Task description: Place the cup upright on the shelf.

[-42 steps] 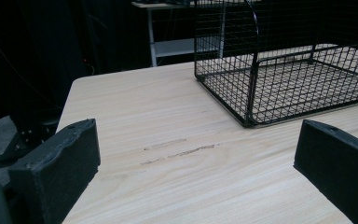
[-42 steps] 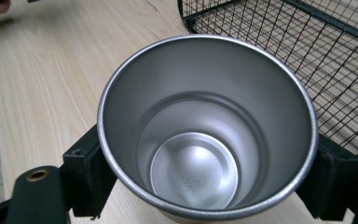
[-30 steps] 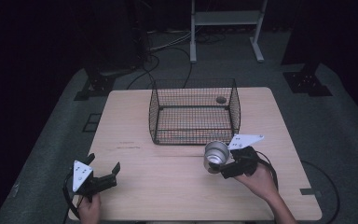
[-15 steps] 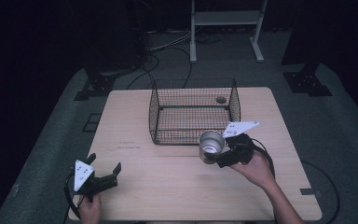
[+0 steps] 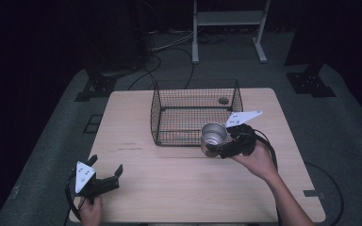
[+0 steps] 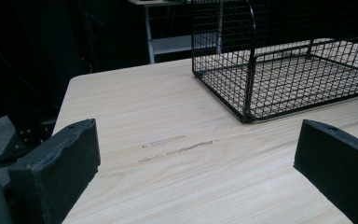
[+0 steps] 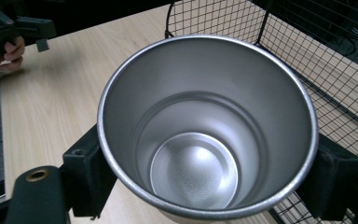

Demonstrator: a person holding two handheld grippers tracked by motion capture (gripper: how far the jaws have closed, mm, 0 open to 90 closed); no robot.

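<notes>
The steel cup (image 5: 213, 136) is hanging clear of the table (image 5: 179, 188), just in front of the near right corner of the wire basket (image 5: 195, 115), with its open mouth tipping toward the high camera. The right gripper view is looking straight down into the cup (image 7: 200, 140): it is empty, its bright rim is unbroken and its round bottom is shining dully.

The right gripper (image 5: 226, 147) is clamping the cup by its wall, one black jaw pressing on each side just under the rim, and the person's right hand (image 5: 257, 160) is carrying it on the near side of the basket, at its right end. The gripper's grey plate is tilting up beside the basket's right wall.

The basket is standing upright at the far middle of the table, its mesh floor bare where the views are showing it. In the right gripper view the basket (image 7: 307, 56) is lying just beyond the cup's rim, to the right.

The left gripper (image 5: 104, 178) is sitting well apart from the basket, low by the table's near left corner, held by the left hand (image 5: 92, 209). Its jaws are standing wide apart with nothing between them, and the left gripper view is showing bare wood between them with the basket (image 6: 279, 70) beyond.
</notes>
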